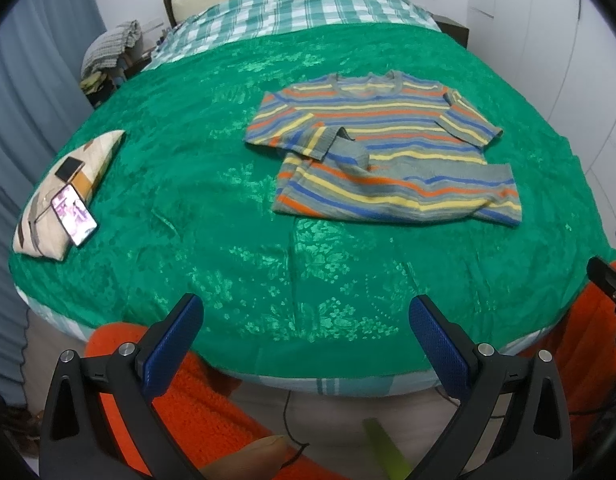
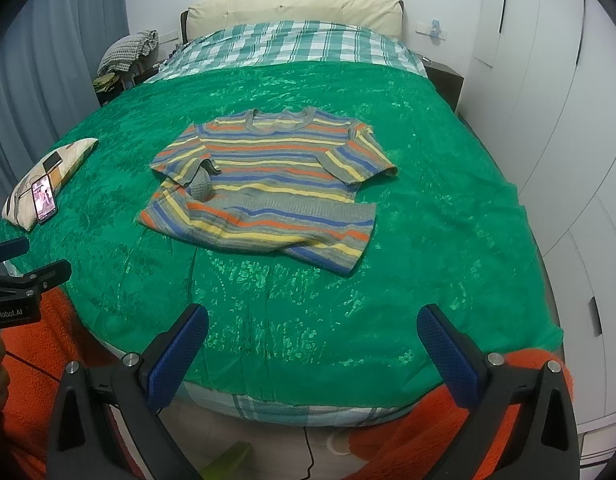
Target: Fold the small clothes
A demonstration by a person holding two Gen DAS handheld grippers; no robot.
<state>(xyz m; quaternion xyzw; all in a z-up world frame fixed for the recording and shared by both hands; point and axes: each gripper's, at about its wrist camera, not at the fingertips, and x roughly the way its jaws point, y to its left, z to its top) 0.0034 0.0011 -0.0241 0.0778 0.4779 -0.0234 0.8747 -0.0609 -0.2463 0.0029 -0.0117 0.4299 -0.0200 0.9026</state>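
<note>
Two claws, the left claw (image 1: 306, 330) and the right claw (image 2: 312, 338), hang wide apart and empty near the bed (image 2: 447, 208), well apart from the striped shirt (image 2: 268, 184).

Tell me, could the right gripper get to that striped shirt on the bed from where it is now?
Probably yes. The right gripper is open at the bed's near edge, and only bare green bedspread lies between it and the striped shirt. It would need a forward reach.

This is a home bedroom: a wide bed (image 2: 447, 184) under a green cover, a padded cream headboard (image 2: 292, 8), white wardrobe doors (image 2: 547, 80) along one wall, blue-grey curtains (image 2: 48, 60), and a patterned pillow (image 1: 68, 188) with a phone (image 1: 74, 214) on it.
</note>
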